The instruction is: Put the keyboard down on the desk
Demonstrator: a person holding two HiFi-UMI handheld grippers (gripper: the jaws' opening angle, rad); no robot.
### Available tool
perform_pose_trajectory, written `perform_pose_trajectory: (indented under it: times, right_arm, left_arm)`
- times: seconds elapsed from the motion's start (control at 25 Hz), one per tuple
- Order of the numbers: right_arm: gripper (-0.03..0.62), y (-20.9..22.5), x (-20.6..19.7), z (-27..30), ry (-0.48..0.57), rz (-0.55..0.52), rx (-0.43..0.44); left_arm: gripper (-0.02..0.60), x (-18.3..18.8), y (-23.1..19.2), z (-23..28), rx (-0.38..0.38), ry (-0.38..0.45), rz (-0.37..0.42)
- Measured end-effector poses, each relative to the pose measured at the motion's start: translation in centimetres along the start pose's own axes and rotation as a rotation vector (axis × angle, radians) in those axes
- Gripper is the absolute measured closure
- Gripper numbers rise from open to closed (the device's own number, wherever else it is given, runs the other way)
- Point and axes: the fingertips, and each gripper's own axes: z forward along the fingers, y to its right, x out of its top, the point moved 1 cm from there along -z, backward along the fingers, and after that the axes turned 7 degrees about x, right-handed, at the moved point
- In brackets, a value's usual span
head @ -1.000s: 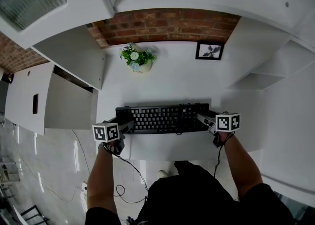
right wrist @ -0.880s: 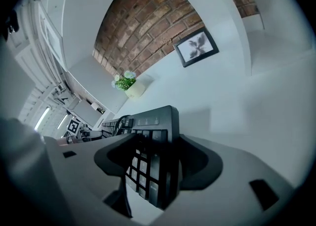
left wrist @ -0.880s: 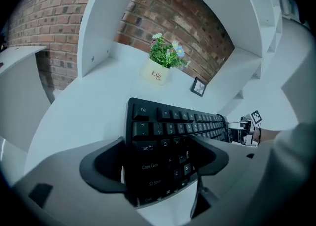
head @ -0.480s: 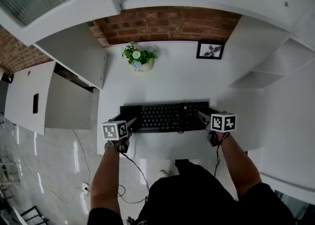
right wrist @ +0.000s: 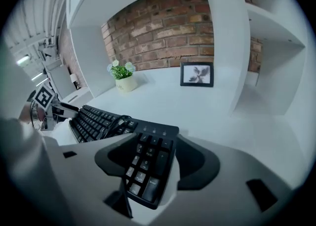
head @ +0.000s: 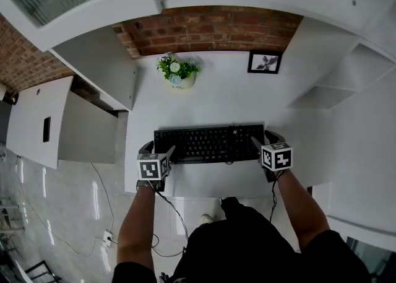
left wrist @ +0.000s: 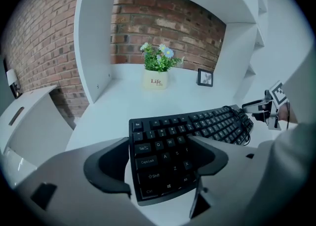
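Note:
A black keyboard lies level across the front of the white desk, low over it or on it; contact cannot be made out. My left gripper is shut on the keyboard's left end, where the Tab and Shift keys show between its jaws. The right gripper is shut on the right end, with the number pad between its jaws. A thin black cable lies coiled on top of the keys.
A potted plant and a small picture frame stand at the back by the brick wall. White side panels and shelves flank the desk. A lower white cabinet stands to the left.
Both grippers have carried the keyboard a little further onto the desk and lower. It has gone from tilted to level. Both grips hold unchanged.

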Motion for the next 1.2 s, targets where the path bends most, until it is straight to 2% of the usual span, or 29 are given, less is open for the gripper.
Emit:
perform_pose_trajectory:
  times: [0.12, 0.36, 0.44, 0.68, 0.72, 0.8, 0.88, 0.96, 1.0, 1.2]
  right_arm:
    - [0.377, -0.5, 0.9, -0.9, 0.034, -0.035, -0.006]
    - [0.556, -3.1, 2.0, -2.7, 0.081, -0.107, 0.004]
    - [0.574, -4.3, 2.5, -3.4, 0.107, -0.128, 0.018]
    - [0.576, -8.2, 3.7, -5.9, 0.191, -0.141, 0.072]
    - [0.576, -8.7, 3.8, -6.4, 0.204, -0.139, 0.079]
    - [0.576, -9.8, 4.1, -7.4, 0.231, -0.13, 0.091]
    - [0.576, -11.0, 4.3, -8.4, 0.261, -0.117, 0.102]
    - [0.576, -12.3, 4.5, -9.7, 0.291, -0.109, 0.111]
    - [0.576, -12.9, 4.6, -10.4, 0.304, -0.109, 0.114]
    - [0.576, -16.3, 4.6, -14.4, 0.37, -0.129, 0.116]
  left_arm:
    - [0.196, 0.4, 0.1, -0.9, 0.002, 0.032, 0.011]
    - [0.198, 1.8, 0.8, -3.7, -0.026, 0.12, 0.011]
    - [0.198, 2.2, 1.2, -5.0, -0.036, 0.157, 0.016]
    - [0.212, 3.5, 2.6, -9.8, -0.053, 0.269, 0.045]
    - [0.236, 3.7, 2.8, -10.7, -0.05, 0.291, 0.051]
    - [0.379, 4.0, 3.1, -12.4, -0.036, 0.339, 0.059]
    - [0.468, 4.2, 3.2, -14.1, -0.03, 0.385, 0.054]
    - [0.531, 4.3, 3.3, -15.9, -0.026, 0.429, 0.033]
    - [0.552, 4.2, 3.4, -16.8, -0.031, 0.449, 0.023]
    - [0.561, 3.2, 4.6, -21.4, -0.095, 0.5, -0.001]
